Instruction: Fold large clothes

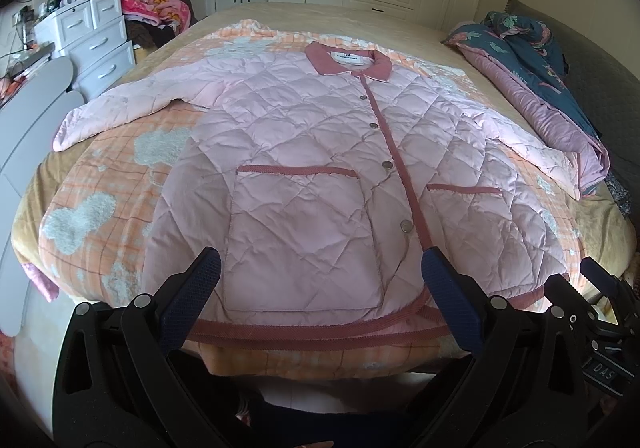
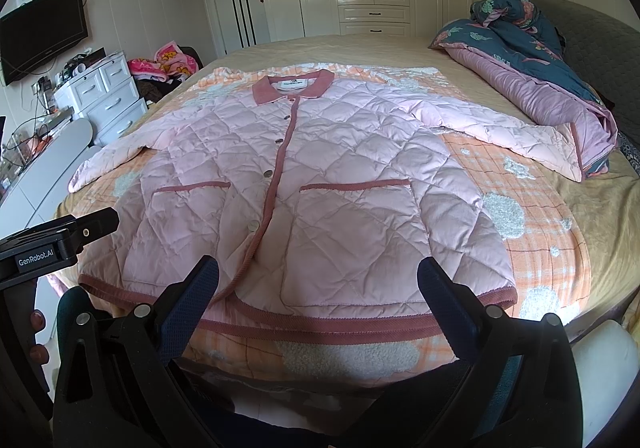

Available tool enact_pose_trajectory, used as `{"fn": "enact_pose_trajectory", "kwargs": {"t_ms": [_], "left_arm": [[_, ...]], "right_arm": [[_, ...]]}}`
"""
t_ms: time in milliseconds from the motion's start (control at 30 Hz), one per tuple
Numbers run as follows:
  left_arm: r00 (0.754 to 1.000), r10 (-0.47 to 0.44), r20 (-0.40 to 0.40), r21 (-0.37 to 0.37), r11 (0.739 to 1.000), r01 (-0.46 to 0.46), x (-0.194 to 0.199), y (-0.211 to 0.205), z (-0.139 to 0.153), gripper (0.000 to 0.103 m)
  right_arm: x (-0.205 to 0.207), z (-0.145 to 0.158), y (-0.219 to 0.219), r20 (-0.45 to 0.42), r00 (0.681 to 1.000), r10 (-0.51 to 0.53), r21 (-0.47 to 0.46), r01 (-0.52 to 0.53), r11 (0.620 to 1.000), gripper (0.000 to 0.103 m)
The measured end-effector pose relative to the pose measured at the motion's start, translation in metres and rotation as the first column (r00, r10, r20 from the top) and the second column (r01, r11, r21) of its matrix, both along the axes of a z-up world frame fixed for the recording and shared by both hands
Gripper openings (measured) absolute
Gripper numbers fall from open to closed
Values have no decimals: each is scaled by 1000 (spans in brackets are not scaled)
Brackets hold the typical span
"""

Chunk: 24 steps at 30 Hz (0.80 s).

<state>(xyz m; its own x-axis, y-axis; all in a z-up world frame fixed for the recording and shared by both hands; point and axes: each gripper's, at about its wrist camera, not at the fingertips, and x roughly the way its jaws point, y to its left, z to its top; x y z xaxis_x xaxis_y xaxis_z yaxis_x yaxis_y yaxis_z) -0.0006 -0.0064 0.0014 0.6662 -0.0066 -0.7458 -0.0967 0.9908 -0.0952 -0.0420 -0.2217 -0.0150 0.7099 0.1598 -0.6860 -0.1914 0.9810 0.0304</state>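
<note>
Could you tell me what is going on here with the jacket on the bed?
A person holds a two-finger gripper in each hand at the foot of the bed. A pink quilted jacket lies flat on an orange checked blanket, buttoned, front up, sleeves spread out. The left gripper and the right gripper are both open near the hem and hold nothing. No fold has been made yet.
</note>
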Motion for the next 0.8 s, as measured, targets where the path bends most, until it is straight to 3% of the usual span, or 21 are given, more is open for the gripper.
{"fn": "enact_pose_trajectory", "kwargs": {"t_ms": [800], "left_arm": [[1000,-1,-1,-2,1000,1,0,2,-1,94]], "right_arm": [[2,-1,0,-3,1000,1,1,-1,1000,99]]}}
